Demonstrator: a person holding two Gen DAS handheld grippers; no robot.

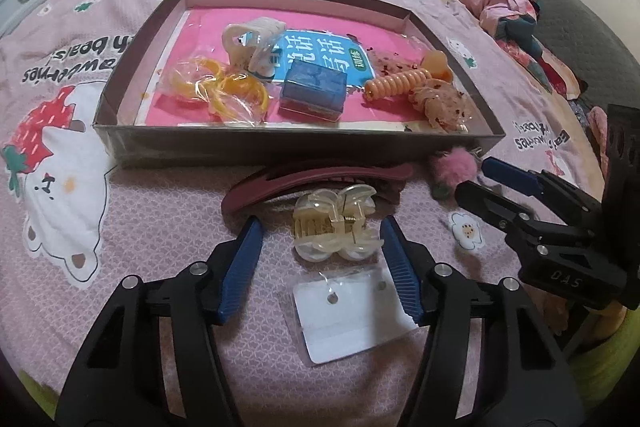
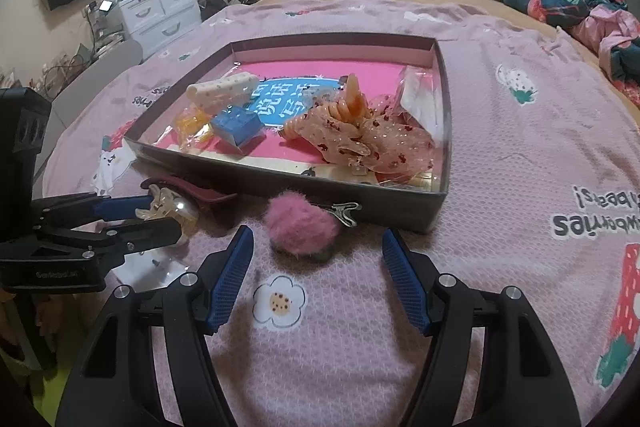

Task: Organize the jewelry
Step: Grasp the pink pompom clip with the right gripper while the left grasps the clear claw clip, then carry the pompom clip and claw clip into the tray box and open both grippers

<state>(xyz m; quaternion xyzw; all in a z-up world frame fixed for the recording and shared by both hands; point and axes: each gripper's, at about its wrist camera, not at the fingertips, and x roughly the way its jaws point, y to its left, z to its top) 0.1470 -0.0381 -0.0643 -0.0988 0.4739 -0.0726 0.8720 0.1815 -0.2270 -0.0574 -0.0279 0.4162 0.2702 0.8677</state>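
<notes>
Left wrist view: left gripper (image 1: 318,227), jaws spread, straddles the clear claw clip (image 1: 334,229) on the bed blanket (image 1: 160,227), seemingly lined up to pinch it; the box (image 1: 280,143) of sorted pieces lies just beyond.

Right wrist view: right gripper (image 2: 316,239), jaws spread and empty, faces the pink pompom clip (image 2: 302,225) beside the box wall, likely its target.

Shallow dark tray (image 1: 304,143) is sitting on the pink bedspread (image 1: 160,219), holding a white claw clip (image 1: 250,39), bagged orange rings (image 1: 216,91), a blue box (image 1: 314,93), an orange spiral tie (image 1: 396,83) and a sheer spotted scrunchie (image 1: 440,105). In front of it, a translucent claw clip (image 1: 334,227) is lying beside a maroon clip (image 1: 304,183), a stud card (image 1: 352,311) and a pink pompom clip (image 2: 304,227).
</notes>
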